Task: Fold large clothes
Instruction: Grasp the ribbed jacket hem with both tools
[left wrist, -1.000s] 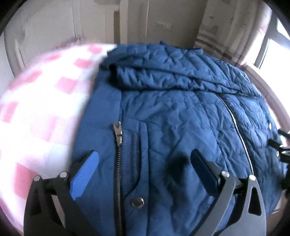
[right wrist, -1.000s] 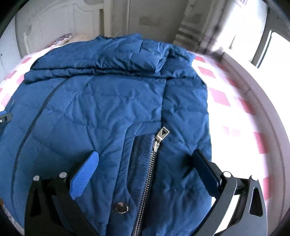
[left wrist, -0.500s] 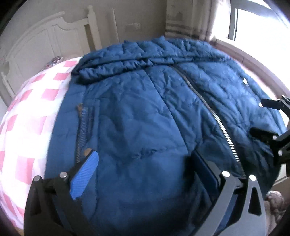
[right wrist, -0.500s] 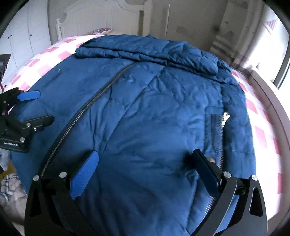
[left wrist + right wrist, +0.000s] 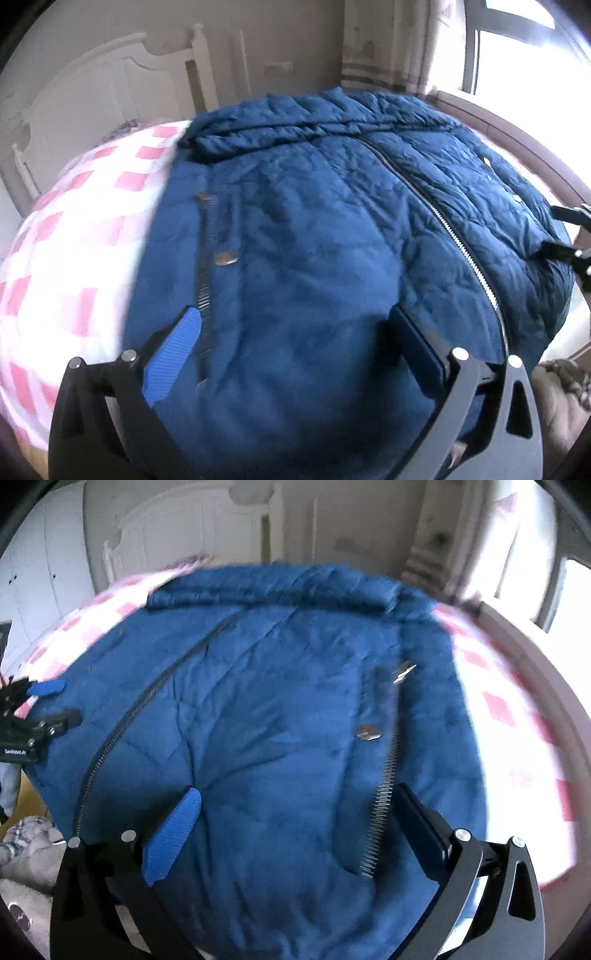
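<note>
A large blue quilted jacket point(image 5: 314, 229) lies front-up on a bed, its main zipper point(image 5: 454, 236) running down the middle and its sleeves folded across the collar end. My left gripper point(image 5: 295, 343) hovers open over the jacket's hem on the left half, near a pocket zipper point(image 5: 205, 280). In the right wrist view the same jacket point(image 5: 258, 720) fills the frame, and my right gripper point(image 5: 295, 823) stands open over the hem by the right pocket zipper point(image 5: 384, 790). Neither gripper holds cloth. Each gripper shows at the edge of the other's view.
The bed has a pink and white checked cover point(image 5: 74, 240) and a white headboard point(image 5: 110, 81) at the far end. A window point(image 5: 517, 44) is at the right. Bunched grey fabric point(image 5: 26, 853) lies below the bed's near edge.
Both grippers have drawn back toward the jacket's hem and risen, so more of the jacket shows. Both stay open and hold nothing.
</note>
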`<state>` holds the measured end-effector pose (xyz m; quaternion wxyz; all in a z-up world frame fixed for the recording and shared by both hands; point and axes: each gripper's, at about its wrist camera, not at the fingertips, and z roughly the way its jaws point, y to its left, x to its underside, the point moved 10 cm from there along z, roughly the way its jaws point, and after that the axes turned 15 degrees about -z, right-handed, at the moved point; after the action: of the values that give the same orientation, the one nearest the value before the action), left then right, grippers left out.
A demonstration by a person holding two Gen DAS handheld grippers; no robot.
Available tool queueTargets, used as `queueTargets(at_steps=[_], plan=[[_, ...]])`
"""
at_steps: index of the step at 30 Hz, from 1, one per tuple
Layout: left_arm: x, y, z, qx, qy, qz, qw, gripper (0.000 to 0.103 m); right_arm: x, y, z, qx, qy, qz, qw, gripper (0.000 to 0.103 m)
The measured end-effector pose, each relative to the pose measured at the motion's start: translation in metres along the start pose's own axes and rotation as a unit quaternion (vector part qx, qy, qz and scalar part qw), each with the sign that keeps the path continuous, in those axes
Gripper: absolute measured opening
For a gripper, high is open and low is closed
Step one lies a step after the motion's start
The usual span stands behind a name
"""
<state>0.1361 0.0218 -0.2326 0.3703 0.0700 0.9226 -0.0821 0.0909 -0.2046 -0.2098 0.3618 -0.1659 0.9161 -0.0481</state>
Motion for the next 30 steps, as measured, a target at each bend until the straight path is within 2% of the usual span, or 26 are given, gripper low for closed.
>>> queueTargets(at_steps=[6,9,12,14,15,17,20,22,24,25,26,27,28,29,30], plan=[[0.016,0.066,-0.011,-0.041,-0.001,-0.056,0.9976,0.101,0.059,-0.048,-0.021,0.034,0.014,0.068,0.997,0.098],[0.024,0.083,-0.012,-0.020,0.012,-0.086,0.9960,0.101,0.084,-0.060,-0.022,0.031,0.019,0.097,0.995,0.098],[0.031,0.083,-0.014,-0.001,0.025,-0.093,0.9953,0.100,0.097,-0.055,-0.019,0.007,0.016,0.105,0.994,0.093],[0.035,0.074,-0.016,0.012,0.027,-0.084,0.9960,0.089,0.102,-0.044,-0.017,-0.019,0.012,0.106,0.994,0.075],[0.037,0.072,-0.020,0.012,0.023,-0.078,0.9966,0.084,0.104,-0.041,-0.016,-0.028,0.014,0.110,0.993,0.074],[0.038,0.069,-0.022,0.013,0.020,-0.064,0.9976,0.082,0.111,-0.037,-0.014,-0.042,0.019,0.116,0.992,0.074],[0.038,0.074,-0.018,0.023,0.026,-0.083,0.9959,0.090,0.122,-0.039,-0.010,-0.077,0.009,0.144,0.986,0.076],[0.038,0.072,-0.016,0.023,0.024,-0.081,0.9962,0.093,0.121,-0.043,-0.003,-0.088,-0.003,0.163,0.983,0.083],[0.039,0.070,-0.014,0.012,0.021,-0.074,0.9969,0.094,0.121,-0.044,0.002,-0.108,-0.014,0.179,0.978,0.084],[0.039,0.069,-0.015,0.012,0.023,-0.075,0.9969,0.093,0.119,-0.041,0.003,-0.120,-0.022,0.178,0.976,0.081],[0.039,0.069,-0.016,0.016,0.024,-0.075,0.9968,0.087,0.116,-0.036,0.002,-0.126,-0.030,0.168,0.977,0.075],[0.039,0.067,-0.019,0.023,0.024,-0.071,0.9969,0.073,0.114,-0.033,0.000,-0.120,-0.031,0.158,0.980,0.072],[0.039,0.065,-0.022,0.026,0.021,-0.065,0.9973,0.064,0.113,-0.029,-0.004,-0.120,-0.036,0.146,0.981,0.058],[0.038,0.062,-0.029,0.029,0.013,-0.054,0.9980,0.046,0.111,-0.026,-0.010,-0.122,-0.046,0.136,0.982,0.046],[0.037,0.061,-0.034,0.027,0.006,-0.049,0.9984,0.030,0.106,-0.022,-0.019,-0.122,-0.061,0.120,0.983,0.039]])
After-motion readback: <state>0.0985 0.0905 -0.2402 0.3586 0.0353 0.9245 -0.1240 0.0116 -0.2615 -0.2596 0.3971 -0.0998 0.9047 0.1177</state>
